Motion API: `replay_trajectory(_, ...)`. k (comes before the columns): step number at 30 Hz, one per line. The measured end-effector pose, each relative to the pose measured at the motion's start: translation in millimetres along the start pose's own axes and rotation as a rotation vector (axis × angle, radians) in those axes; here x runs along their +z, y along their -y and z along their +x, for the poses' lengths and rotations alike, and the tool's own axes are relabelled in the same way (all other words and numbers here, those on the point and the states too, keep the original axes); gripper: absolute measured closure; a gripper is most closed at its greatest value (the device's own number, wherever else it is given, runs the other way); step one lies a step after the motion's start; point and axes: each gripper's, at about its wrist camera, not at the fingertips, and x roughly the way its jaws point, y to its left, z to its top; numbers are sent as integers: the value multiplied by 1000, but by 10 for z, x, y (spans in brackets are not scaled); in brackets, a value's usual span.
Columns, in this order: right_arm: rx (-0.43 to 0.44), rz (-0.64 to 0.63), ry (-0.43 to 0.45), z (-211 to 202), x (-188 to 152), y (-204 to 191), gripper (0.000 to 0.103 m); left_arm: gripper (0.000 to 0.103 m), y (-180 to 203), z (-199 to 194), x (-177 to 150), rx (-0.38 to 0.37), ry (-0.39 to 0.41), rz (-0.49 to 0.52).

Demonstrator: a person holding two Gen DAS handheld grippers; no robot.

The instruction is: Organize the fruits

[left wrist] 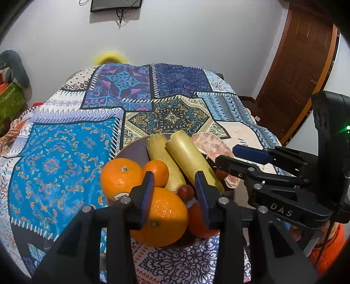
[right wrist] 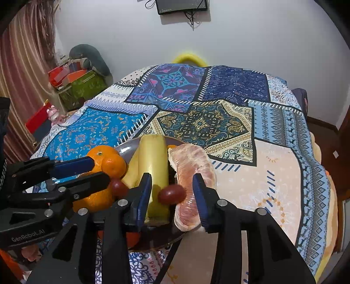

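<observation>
Plate (left wrist: 131,150) mostly buried under fruit, blurred yellow object (left wrist: 108,57) behind table, monitor (left wrist: 116,5) cropped by top edge

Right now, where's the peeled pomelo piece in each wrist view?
Left wrist: peeled pomelo piece at right of centre, on the plate's far right side, partly behind the right gripper.
Right wrist: peeled pomelo piece at centre, just inside the right finger.
Shared landmark: the pale yellow stalk beside it on its left.

We see oranges (left wrist: 121,178), two pale cane pieces (left wrist: 190,161), grapes (right wrist: 171,194) and peeled pomelo (right wrist: 192,172) heaped on the plate (left wrist: 131,150), just ahead of both grippers.
</observation>
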Motion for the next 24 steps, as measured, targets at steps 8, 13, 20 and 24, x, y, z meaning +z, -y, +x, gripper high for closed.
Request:
replay_trajectory(8,-22,-11,76,-452,63,-101,67,65,109,-577,74,36,94,8)
replay_trajectory(13,-24,-18,165,-980,102,-254,67,65,236,-1199,118,47,201,20)
replay_trajectory(20,-44,-39,316,-1800,101,-545,67,65,447,-2147,19,70,376,39)
replay_trajectory(24,-53,-52,412,-2266,35,-742,67,65,560,-2653,-100,78,469,51)
